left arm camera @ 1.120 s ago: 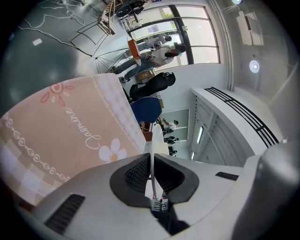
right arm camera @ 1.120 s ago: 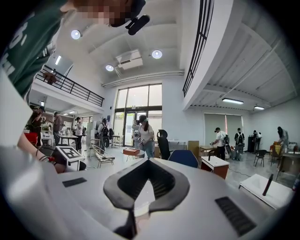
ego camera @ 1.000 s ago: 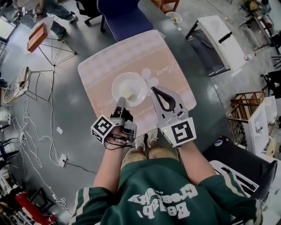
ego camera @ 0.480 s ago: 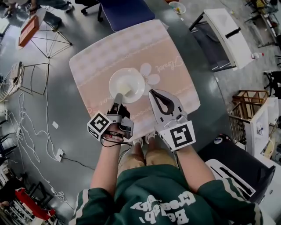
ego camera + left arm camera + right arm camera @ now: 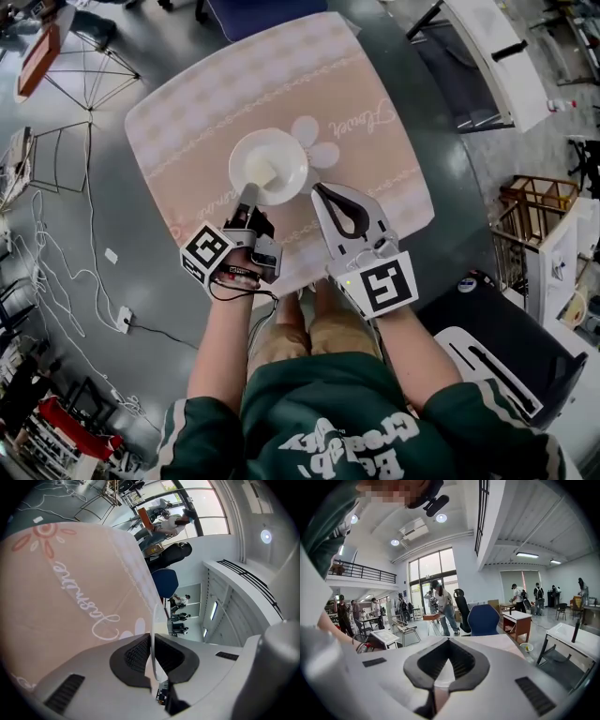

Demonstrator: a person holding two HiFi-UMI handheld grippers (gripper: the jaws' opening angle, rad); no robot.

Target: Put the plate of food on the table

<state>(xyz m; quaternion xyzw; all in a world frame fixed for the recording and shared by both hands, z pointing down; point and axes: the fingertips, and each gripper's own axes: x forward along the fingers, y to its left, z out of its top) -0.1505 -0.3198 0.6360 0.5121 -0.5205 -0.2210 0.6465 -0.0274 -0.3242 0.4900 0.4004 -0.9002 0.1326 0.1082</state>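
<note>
The plate (image 5: 269, 165) is over the middle of the counter (image 5: 375, 141), a little toward its near edge, with a pale yellow lump of food (image 5: 263, 174) on it. The left claw (image 5: 247, 197) is clamped on the plate's near rim. In the left gripper view the thin white rim runs edge-on between the dark pads (image 5: 136, 656), which press on it from both sides. The plate seems very low over the pink cloth, though I cannot tell whether it touches.

The right claw (image 5: 319, 190) is closed, tips together, with nothing in it. It is over the counter just right of the plate, apart from it, toward the near right corner.

A blue chair (image 5: 258, 14) stands beyond the far edge, cut off at the top of the head view. A white table (image 5: 497, 56) stands off the far right corner. On the floor to the right are a wooden rack (image 5: 530, 211) and a black case (image 5: 511, 333). To the left are a wire stand (image 5: 61, 159) and loose white cables (image 5: 70, 281).

The claws, their marker cubes and the person's arms cover part of the counter's near edge. In the right gripper view the claw's body hides most of the counter. The people (image 5: 440, 602) in the hall beyond are too small to make out.
</note>
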